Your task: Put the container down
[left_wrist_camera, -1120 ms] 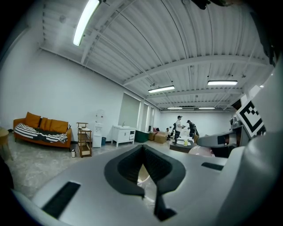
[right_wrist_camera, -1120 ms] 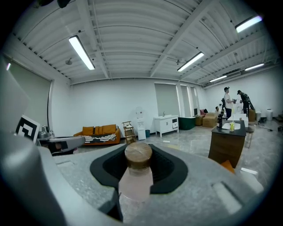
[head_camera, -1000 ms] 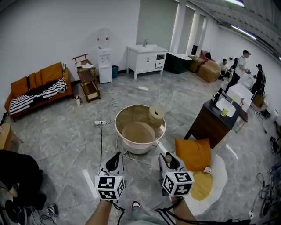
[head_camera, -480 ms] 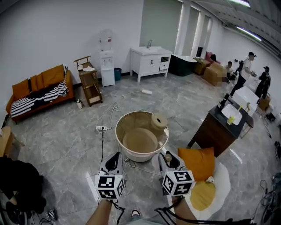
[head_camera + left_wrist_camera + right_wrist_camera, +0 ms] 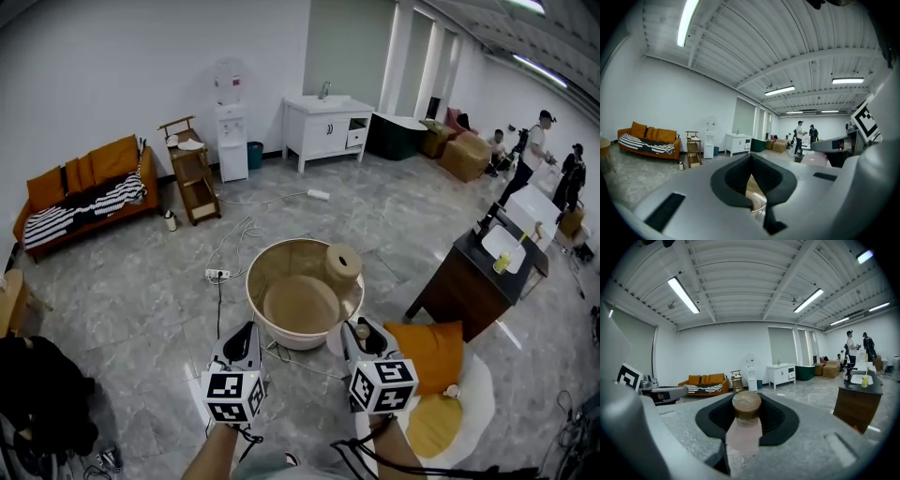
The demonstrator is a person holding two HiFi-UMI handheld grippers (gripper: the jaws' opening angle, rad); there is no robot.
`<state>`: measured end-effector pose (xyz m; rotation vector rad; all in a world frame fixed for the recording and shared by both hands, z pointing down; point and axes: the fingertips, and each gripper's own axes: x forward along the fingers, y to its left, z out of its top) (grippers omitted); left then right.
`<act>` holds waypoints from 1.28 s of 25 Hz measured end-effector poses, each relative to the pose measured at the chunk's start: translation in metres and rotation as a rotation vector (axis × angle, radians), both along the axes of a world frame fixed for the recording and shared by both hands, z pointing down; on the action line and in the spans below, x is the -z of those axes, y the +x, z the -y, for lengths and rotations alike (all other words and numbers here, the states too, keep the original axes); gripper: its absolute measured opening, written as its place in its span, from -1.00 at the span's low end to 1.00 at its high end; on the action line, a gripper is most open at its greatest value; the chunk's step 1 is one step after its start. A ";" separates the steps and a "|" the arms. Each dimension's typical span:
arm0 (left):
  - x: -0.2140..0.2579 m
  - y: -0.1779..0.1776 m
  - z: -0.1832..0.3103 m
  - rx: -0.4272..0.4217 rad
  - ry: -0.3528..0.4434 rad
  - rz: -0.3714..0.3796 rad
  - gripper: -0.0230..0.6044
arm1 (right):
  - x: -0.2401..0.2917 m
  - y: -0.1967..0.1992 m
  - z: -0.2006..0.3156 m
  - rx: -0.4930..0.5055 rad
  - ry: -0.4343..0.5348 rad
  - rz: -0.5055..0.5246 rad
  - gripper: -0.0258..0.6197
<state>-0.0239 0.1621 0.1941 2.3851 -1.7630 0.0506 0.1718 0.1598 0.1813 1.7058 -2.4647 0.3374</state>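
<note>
Forearms (image 5: 212, 457) low, both hand-held grippers pointing forward over the floor (image 5: 141, 309). Right hand-held gripper (image 5: 361, 330) clenched on the container (image 5: 745, 427), which is pale pink with a cork lid (image 5: 746, 403), upright between the pads, near the beige tub's (image 5: 253, 286) front rim. Left hand-held gripper (image 5: 248, 330) closed, tips meeting on nothing. Since a second ago the tub and orange cushion (image 5: 429, 352) have drawn closer; grip unchanged. In the head view only the lid shows. The bottom edge cuts off my forearms.

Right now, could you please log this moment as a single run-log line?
left claw: shut, empty | right claw: shut on cork-stoppered pink bottle | bottle: not yet put down | round tub: ahead
</note>
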 end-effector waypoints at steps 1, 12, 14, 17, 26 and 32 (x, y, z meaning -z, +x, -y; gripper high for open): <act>-0.002 0.000 0.002 0.000 -0.006 0.002 -0.92 | -0.001 0.000 0.003 0.000 -0.003 0.002 -0.52; -0.020 -0.008 0.066 -0.009 -0.032 -0.021 -0.92 | -0.024 0.007 0.056 -0.040 -0.059 0.012 -0.52; -0.019 -0.009 0.088 -0.013 -0.023 -0.021 -0.92 | -0.021 0.008 0.074 -0.048 -0.053 0.012 -0.52; -0.015 -0.016 0.126 -0.023 -0.014 -0.027 -0.91 | -0.015 0.005 0.108 -0.069 -0.045 0.006 -0.52; 0.003 -0.036 0.234 -0.067 0.003 -0.033 -0.92 | 0.004 -0.016 0.208 -0.104 -0.017 0.011 -0.52; 0.014 -0.040 0.298 -0.096 0.013 -0.009 -0.92 | 0.004 -0.025 0.263 -0.127 -0.019 0.039 -0.52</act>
